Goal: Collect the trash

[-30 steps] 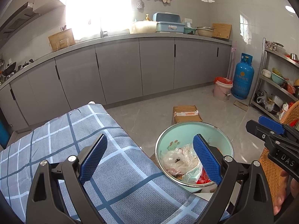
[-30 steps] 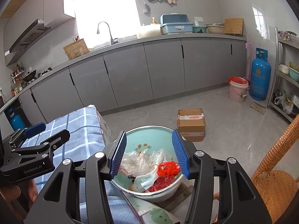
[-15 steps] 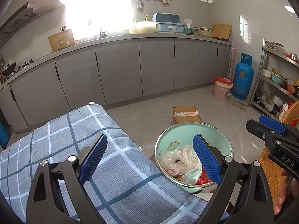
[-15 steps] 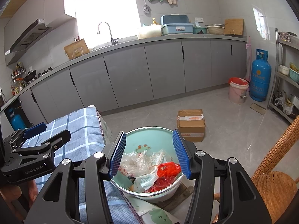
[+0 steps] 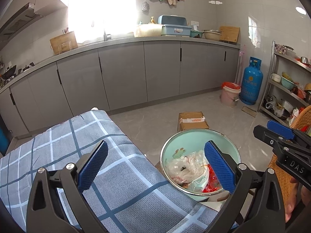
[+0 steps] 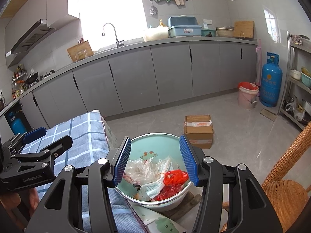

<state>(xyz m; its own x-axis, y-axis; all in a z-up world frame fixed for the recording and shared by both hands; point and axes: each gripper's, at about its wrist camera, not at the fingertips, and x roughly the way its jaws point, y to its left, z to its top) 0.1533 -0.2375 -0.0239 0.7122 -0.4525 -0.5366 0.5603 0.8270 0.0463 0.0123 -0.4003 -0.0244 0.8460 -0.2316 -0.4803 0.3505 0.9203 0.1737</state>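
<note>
Trash (image 6: 155, 178) lies in green basin (image 6: 155, 141). Left gripper (image 5: 155, 167) jaws opening, empty, above checked cloth (image 5: 97, 174) beside basin. Right gripper (image 6: 155, 161) half-open, empty, above basin. Judgement: descend straight, pinch bunched plastic, avoid rim.

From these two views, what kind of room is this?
Most likely a home kitchen: a counter with a sink tap, a range hood over a wok, and a blue gas cylinder standing on the floor.

The left tool (image 5: 155, 165) is opening slightly wider, nothing between its jaws.
</note>
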